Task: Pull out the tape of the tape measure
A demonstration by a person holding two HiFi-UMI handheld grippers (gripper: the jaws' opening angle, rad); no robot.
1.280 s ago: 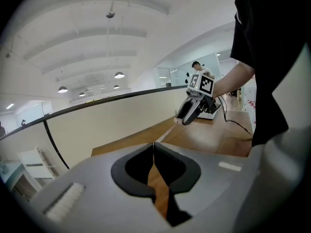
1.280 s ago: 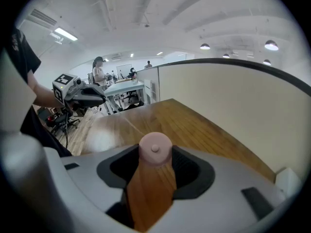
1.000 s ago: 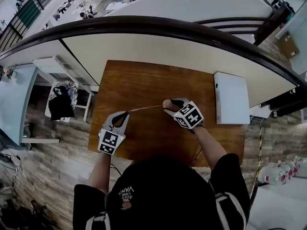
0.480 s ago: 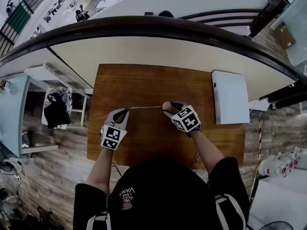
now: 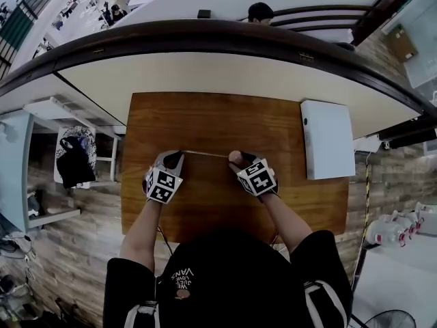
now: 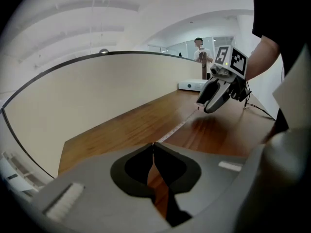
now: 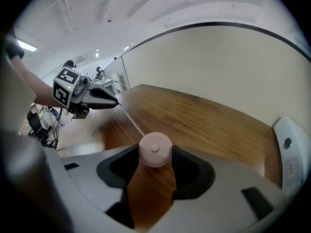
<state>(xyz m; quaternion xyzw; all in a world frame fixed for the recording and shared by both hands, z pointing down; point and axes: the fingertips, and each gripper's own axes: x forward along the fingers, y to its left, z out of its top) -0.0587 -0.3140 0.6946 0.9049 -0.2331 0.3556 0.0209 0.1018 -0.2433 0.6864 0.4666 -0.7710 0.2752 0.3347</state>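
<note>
- Tape (image 5: 205, 154): a thin pale strip pulled out in a straight line over the middle of the wooden table (image 5: 205, 115), running between the two grippers. Whether it touches the wood cannot be told.
- Tape measure (image 7: 155, 150): a round, pale pink case at the right end of the strip. It is held over the table's middle, slightly right of centre and nearer the person's edge than the far edge.
- Right gripper (image 5: 240, 158): jaws spread wide around the pink case and clamped on its sides, pointing steeply down toward the table top.
- Left gripper (image 6: 153, 144): jaws pressed together, pinching the free end of the strip at their very tips. It is over the table's left half, level with the other gripper.
- White box (image 5: 328, 139): flat and rectangular, lying on the table's right edge, well apart from both grippers.
- Curved cream partition (image 5: 205, 70) with a dark top rail: it runs along the table's far edge.
- Person: forearms reach in from the table's near edge, each hand carrying a gripper topped by a black-and-white marker cube.
</note>
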